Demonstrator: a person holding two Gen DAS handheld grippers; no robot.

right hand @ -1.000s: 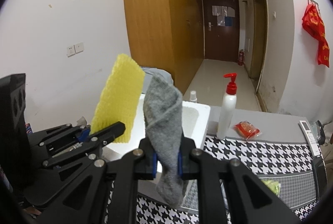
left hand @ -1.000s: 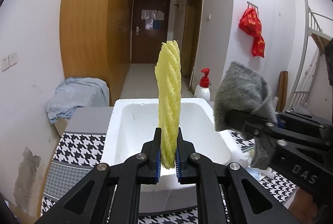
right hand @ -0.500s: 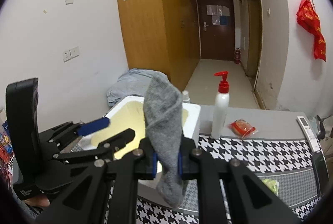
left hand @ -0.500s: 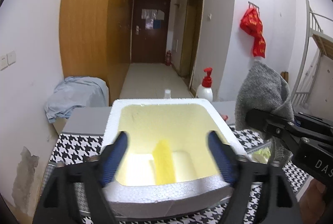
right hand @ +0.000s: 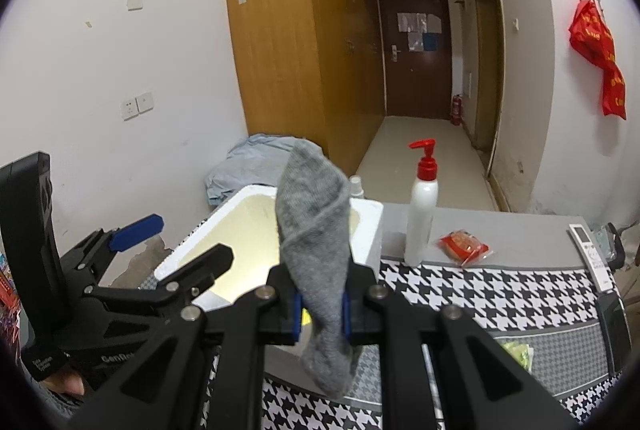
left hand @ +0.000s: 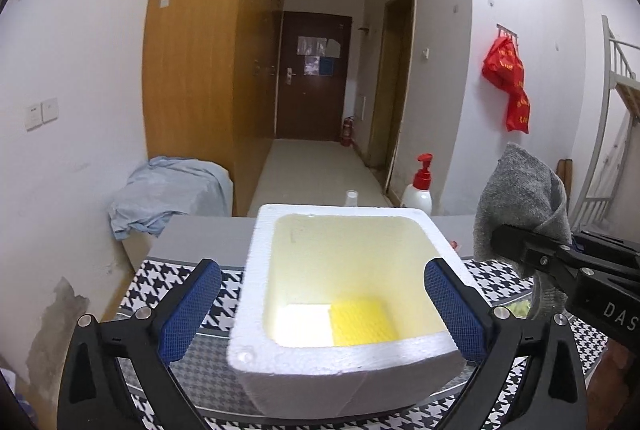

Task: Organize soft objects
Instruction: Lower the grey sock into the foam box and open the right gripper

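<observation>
Now over the foam box, left gripper with jaws opening wide, blue pads flanking the box's side walls, nothing between them. Down on the box floor, toward its near right corner, one yellow sponge, lying flat and free of any grip (likely the reason for that spread: dropped where soft things are being gathered).

Beside it, to the box's right and above the table, right gripper pressed together on one grey sock, pinched at its middle so both ends stay clear: top standing up, toe drooping below the jaws. Probably held high and waiting for room over the box opening.

Counted on the houndstooth tablecloth and the grey strip behind it:
- one foam box, near the left edge;
- one pump bottle with red top, behind the cloth's far edge;
- one red packet just right of the bottle;
- one remote control at the far right edge;
- one greenish item near the front right, too blurred to name.

Soft things seen for the task: two, one boxed, one gripped.
</observation>
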